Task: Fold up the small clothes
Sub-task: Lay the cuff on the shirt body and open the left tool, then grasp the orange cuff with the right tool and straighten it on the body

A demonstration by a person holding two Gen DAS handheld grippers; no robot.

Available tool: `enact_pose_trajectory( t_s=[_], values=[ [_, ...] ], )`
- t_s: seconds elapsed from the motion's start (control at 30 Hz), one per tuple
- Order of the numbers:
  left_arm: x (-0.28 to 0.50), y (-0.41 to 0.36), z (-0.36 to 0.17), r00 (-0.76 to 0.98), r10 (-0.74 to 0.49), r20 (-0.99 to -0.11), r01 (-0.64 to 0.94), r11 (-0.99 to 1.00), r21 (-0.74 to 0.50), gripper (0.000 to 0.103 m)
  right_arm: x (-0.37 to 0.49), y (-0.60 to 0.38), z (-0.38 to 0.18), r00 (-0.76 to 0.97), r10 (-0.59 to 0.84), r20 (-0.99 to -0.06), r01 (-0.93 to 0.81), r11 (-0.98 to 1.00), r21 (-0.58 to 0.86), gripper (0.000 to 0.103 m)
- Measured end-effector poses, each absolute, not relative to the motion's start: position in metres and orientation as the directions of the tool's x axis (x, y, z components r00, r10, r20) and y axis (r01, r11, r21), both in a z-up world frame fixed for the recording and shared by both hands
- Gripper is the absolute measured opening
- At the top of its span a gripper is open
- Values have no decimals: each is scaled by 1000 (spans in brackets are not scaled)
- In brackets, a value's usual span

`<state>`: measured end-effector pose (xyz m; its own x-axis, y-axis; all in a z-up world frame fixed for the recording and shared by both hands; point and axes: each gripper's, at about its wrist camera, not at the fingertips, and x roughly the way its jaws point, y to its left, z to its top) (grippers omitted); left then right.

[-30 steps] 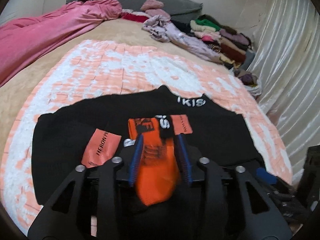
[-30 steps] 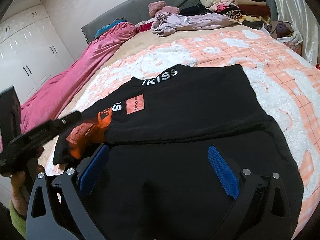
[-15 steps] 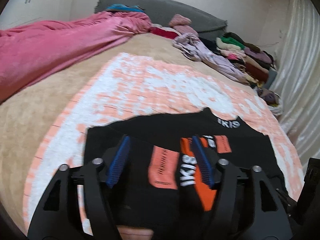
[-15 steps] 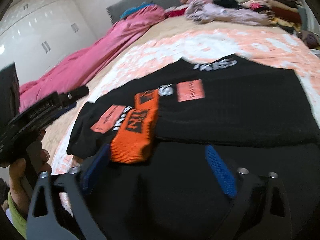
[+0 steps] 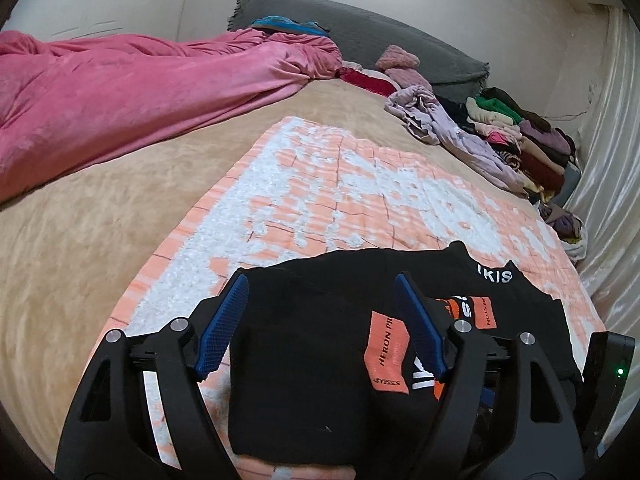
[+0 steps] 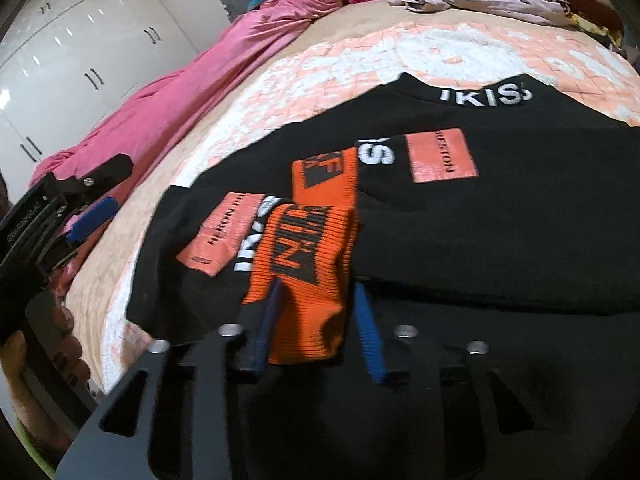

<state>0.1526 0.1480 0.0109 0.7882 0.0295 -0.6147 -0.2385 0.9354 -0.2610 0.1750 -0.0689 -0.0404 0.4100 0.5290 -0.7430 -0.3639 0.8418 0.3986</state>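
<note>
A black sweater (image 5: 320, 360) with orange patches and white lettering lies on the peach and white quilt (image 5: 340, 184); it also fills the right wrist view (image 6: 500, 220). Its orange ribbed cuff (image 6: 308, 280) lies folded over the body. My right gripper (image 6: 316, 300) is closed around the cuff's near end. My left gripper (image 5: 320, 296) is open and empty above the sweater's left edge; it shows at the left of the right wrist view (image 6: 88, 216).
A pink duvet (image 5: 120, 100) lies along the far left of the bed. A lilac garment (image 5: 448, 132) and a pile of folded clothes (image 5: 520, 140) sit at the far right by the curtain. A grey headboard cushion (image 5: 380, 52) is behind.
My left gripper let go of the orange cuff, opened and drew back to the left. My right gripper moved left and closed on the cuff.
</note>
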Motion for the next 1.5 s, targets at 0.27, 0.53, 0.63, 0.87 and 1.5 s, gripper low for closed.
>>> enact_pose_trajectory(
  t_s=[0.27,0.53,0.63,0.87,1.5],
  values=[
    [150,155,11,792,38,-610,-251,930,-268,68,168,-56,-13,478,553,-683,-455,820,346,11],
    [149,155,11,790,43,-611,-256,929,-265,68,182,-73,40,611,507,-608,-459,852,250,10],
    [149,155,11,790,44,-611,-258,929,-266,68,185,-93,51,662,465,-588,-426,879,216,10],
    [150,147,11,789,46,-613,-241,940,-240,68,191,-159,55,754,325,-571,-288,945,158,9],
    [166,71,-5,780,-2,-626,-64,995,-83,68,199,-230,19,783,127,-609,-91,992,90,1]
  ],
)
